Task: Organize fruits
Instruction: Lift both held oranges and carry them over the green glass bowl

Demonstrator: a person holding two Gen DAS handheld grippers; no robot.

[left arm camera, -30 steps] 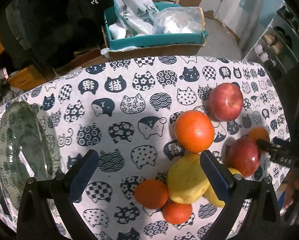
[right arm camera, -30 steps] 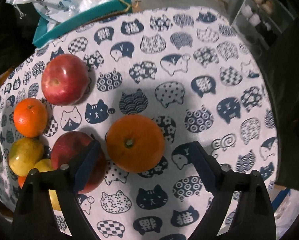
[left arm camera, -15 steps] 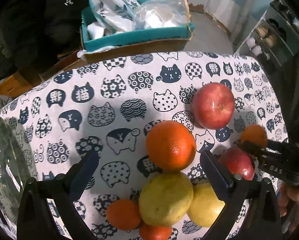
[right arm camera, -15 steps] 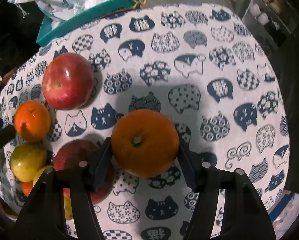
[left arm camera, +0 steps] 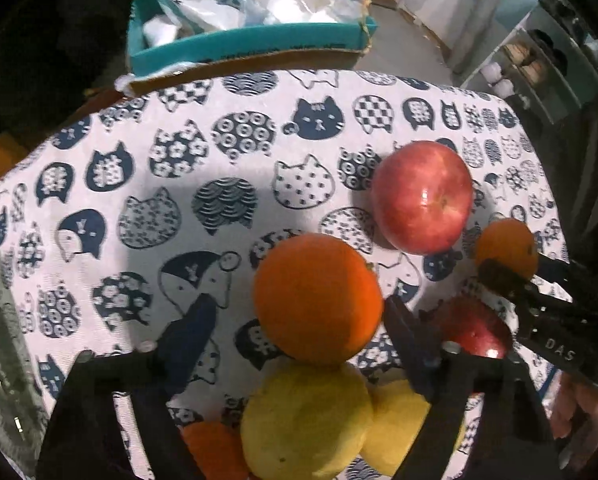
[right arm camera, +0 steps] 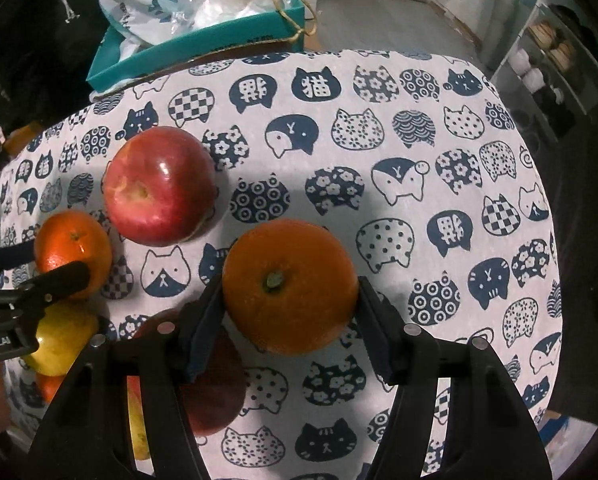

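The round orange citrus fruit (right arm camera: pixel 290 286) sits on the white tablecloth printed with navy cat faces (right arm camera: pixel 439 184), clamped by the right gripper (right arm camera: pixel 289 322), while the left gripper (left arm camera: pixel 299 332), its jaws just closing, straddles another orange (left arm camera: pixel 318 298) unpressed, below a teal cardboard box (left arm camera: pixel 251 46).

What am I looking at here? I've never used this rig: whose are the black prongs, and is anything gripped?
No robot: a person holds a two-finger gripper in each hand, each with a fisheye camera looking along its fingers. One picture is the left gripper's view, the other the right's. On the cat-print cloth lie red apples, yellow fruits and several oranges. The right gripper is shut on one orange. The left gripper has just been closing its jaws around a second orange, but its left finger stands clear, so that one is not gripped yet.
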